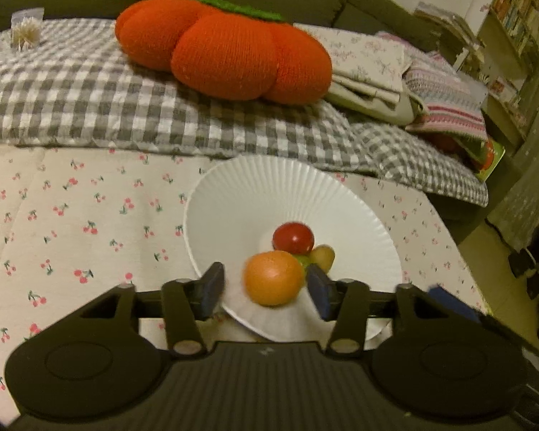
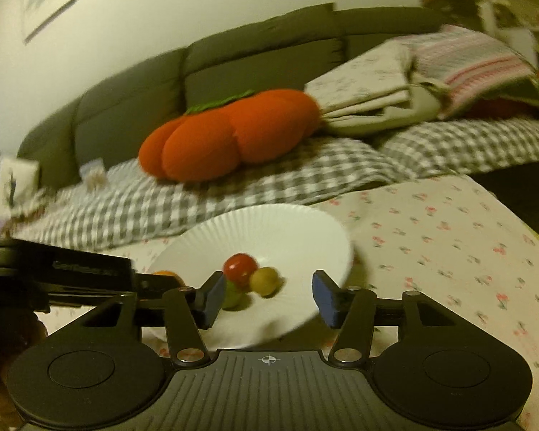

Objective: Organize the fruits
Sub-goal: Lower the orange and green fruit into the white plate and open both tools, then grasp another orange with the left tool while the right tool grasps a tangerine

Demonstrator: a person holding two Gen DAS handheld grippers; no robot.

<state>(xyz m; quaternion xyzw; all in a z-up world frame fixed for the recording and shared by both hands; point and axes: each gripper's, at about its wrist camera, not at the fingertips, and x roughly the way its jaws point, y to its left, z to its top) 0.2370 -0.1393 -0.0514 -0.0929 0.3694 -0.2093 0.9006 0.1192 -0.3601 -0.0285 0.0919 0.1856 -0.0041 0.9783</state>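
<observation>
Left gripper (image 1: pixel 267 289) angled down over the white plate (image 1: pixel 233 194), jaws spread, orange (image 1: pixel 273 277) between them, untouched. Right gripper (image 2: pixel 269 296) spread, empty, at the plate's near rim beside the red fruit (image 2: pixel 239 267).

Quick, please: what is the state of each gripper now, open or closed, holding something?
Left gripper: open, orange fruit between its fingers, not gripped.
Right gripper: open, holding nothing.

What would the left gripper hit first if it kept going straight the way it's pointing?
Most likely the orange. It sits in the white bowl right between the open fingers of the left gripper, with gaps on both sides. Behind it lie the red fruit and a yellow one.
</observation>
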